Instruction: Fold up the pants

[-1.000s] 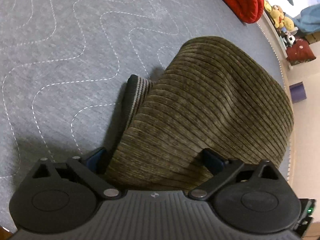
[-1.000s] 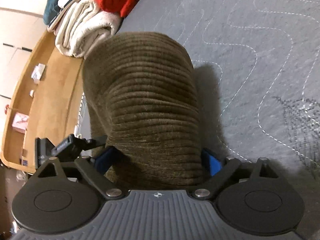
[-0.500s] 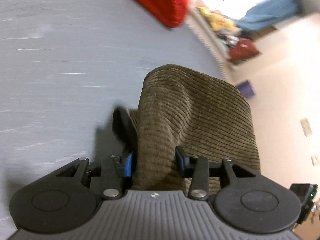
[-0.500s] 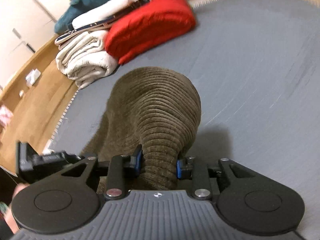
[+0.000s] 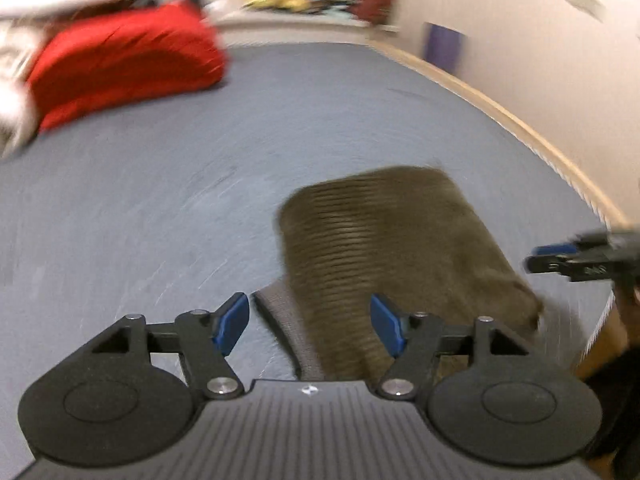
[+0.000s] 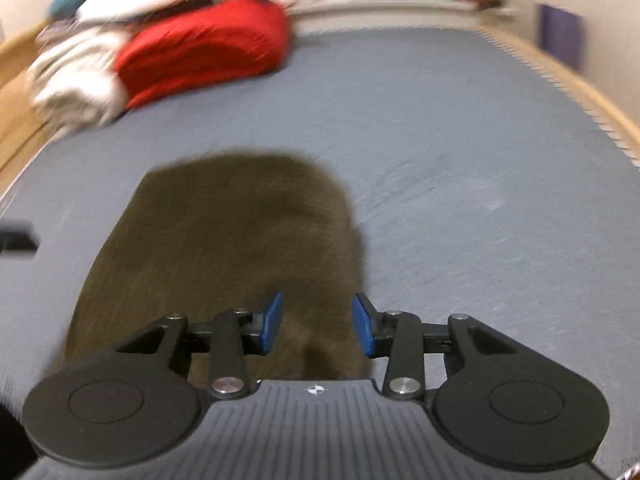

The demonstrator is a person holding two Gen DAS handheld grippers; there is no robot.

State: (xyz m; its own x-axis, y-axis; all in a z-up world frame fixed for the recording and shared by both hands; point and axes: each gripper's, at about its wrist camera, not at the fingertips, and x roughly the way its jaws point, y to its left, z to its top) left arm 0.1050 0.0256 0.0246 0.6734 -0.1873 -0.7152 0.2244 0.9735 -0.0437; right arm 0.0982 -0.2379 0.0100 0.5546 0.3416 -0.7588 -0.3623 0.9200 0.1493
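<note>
Your left gripper and right gripper are both opening, empty, because the olive ribbed corduroy pants lie folded at lower centre.

The folded pants lie on the bed near its front edge — well apart from the clothes pile, which sits at the far-left corner, behind them.

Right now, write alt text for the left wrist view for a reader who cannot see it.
Folded olive corduroy pants lie on a grey quilted bed, just beyond the left gripper, whose jaws are opening with nothing pressed between them. A red bundle sits at the far left, and the picture is motion-blurred.
</note>
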